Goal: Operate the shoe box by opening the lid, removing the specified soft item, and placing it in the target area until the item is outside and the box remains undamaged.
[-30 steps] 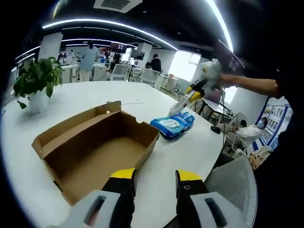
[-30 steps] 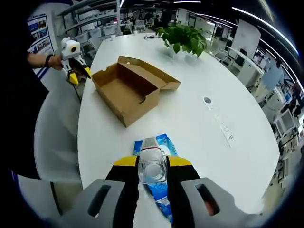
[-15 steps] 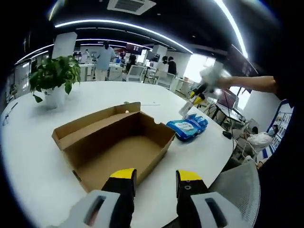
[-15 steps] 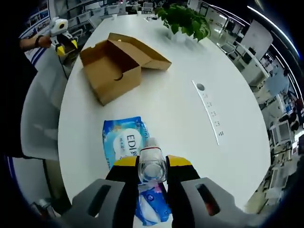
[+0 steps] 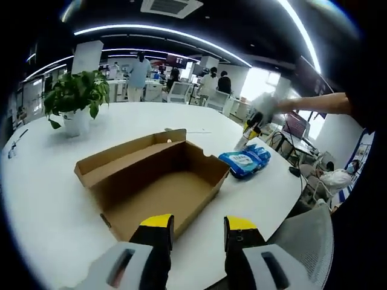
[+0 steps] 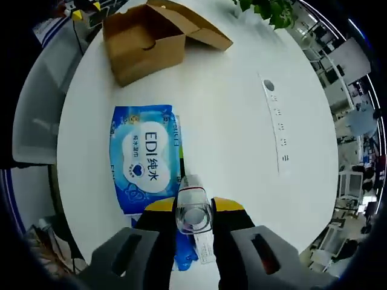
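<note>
Flat on the white desk lay a soft blue wipes pack, white oval label printed "EDI", outside the cardboard shoe box and near its end. Stood open and empty, lid flap folded back. Right tongs clenched on a clear plastic bottle above the pack; left tongs released, grasping nothing. Beyond, a potted plant in a bright office.
</note>
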The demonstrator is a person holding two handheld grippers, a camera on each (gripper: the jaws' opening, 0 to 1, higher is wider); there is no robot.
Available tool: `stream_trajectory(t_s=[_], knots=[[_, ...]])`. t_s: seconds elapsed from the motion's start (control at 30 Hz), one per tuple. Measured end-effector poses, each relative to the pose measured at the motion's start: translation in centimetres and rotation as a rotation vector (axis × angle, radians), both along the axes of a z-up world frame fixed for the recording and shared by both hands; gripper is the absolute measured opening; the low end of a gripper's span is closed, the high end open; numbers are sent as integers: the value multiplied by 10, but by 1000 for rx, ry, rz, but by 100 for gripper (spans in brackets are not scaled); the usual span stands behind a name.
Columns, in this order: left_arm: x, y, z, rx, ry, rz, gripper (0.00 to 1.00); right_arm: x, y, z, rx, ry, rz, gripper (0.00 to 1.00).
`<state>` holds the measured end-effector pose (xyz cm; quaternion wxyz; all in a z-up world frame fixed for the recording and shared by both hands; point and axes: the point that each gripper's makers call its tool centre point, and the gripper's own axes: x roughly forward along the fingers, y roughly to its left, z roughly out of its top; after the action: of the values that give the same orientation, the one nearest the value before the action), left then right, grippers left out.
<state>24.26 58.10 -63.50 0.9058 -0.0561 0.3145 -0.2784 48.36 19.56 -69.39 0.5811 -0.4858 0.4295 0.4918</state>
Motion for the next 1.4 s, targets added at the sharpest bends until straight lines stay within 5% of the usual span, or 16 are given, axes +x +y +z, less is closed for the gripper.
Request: stream_trajectory(t_s=[0.47, 1.4], knots=[[2, 1, 0, 10, 7, 4, 33, 6, -2, -20, -42, 29, 7, 19], [0, -3, -1, 2, 11, 2, 33, 10, 1, -20, -70, -2, 27, 20]])
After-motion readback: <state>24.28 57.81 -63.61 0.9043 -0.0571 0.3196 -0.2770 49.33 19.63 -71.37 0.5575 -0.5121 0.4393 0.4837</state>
